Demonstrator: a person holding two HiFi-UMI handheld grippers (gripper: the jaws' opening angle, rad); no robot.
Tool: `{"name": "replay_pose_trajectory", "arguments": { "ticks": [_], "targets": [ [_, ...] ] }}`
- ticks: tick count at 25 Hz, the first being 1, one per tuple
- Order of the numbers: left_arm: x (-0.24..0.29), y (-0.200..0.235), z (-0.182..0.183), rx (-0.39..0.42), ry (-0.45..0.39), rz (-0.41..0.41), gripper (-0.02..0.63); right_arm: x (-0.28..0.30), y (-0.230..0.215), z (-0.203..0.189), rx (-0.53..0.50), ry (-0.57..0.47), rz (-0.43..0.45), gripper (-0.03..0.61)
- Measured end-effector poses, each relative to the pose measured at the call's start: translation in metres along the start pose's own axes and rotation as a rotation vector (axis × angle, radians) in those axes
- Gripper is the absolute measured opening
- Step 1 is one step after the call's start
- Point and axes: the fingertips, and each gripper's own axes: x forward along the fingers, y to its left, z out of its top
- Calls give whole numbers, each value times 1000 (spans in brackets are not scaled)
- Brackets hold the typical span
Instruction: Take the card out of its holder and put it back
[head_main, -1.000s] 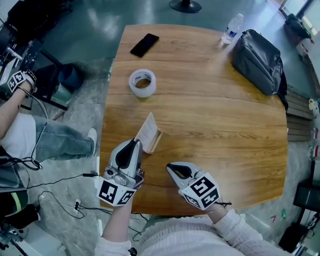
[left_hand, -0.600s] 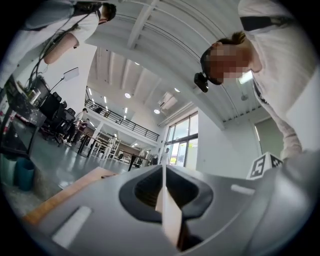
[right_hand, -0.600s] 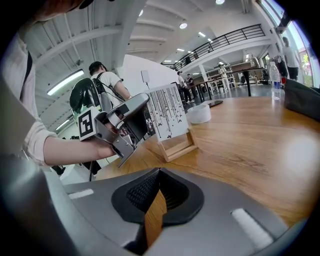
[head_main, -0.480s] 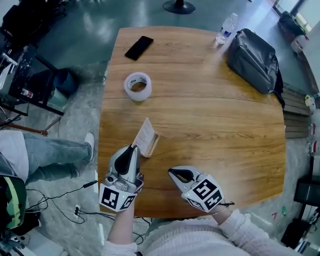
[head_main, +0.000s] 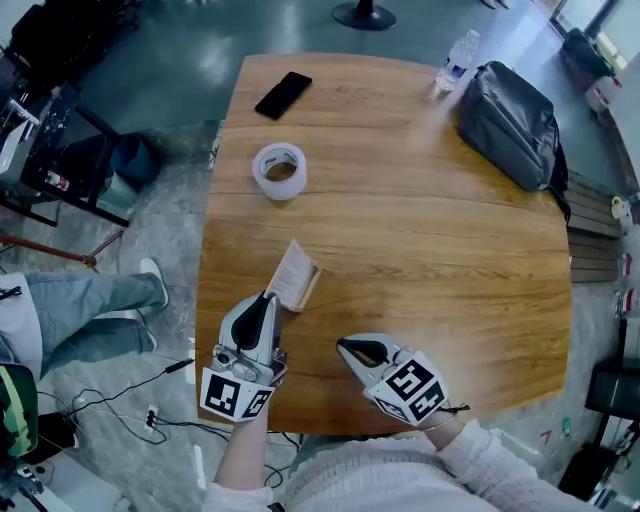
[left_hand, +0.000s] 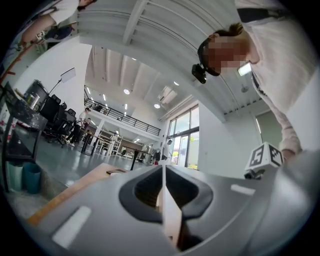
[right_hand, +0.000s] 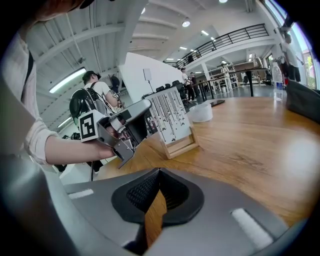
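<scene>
In a high, glass-fronted hall with a grey-green polished floor (head_main: 170, 60), a round-cornered wooden table (head_main: 430, 260) lies under both tongs. A grey soft bag (head_main: 515, 108), a clear water bottle (head_main: 458, 58), a black phone (head_main: 283, 94) and a white roll of tape (head_main: 279, 170) all sit well beyond them, on the table's far half. Straight ahead of the left gripper (head_main: 266, 297) stands the white printed rectangular card (head_main: 293, 264). It leans in its slotted pale-wood holder (head_main: 312, 286), and its long edge runs away from the person, roughly in line with that gripper. The left gripper's jaws are pinched almost together on the card's near edge, which shows as a thin white sheet between them. The card's foot appears to be seated in the slot, so the lift out looks not yet made. The right gripper (head_main: 342, 345) hovers low over bare wood, apart from the card, which lies ahead of it and to its left. Its jaws are drawn together on nothing. The left is plainly the nearer hand.
</scene>
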Motion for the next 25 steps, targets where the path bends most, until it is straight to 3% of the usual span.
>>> {"name": "replay_pose_trajectory", "arguments": {
  "ticks": [5, 8, 19, 25],
  "targets": [
    [-4, -11, -31, 88, 165, -5, 21, 0, 4, -2, 4, -4, 6, 0],
    [-8, -10, -48, 49, 215, 23, 21, -1, 6, -1, 3, -8, 8, 0],
    [-32, -4, -27, -107, 172, 115, 44, -24, -2, 10, -2, -79, -24, 0],
    [-46, -34, -7, -177, 207, 82, 11, -42, 16, 37, -35, -162, -6, 0]
  ]
}}
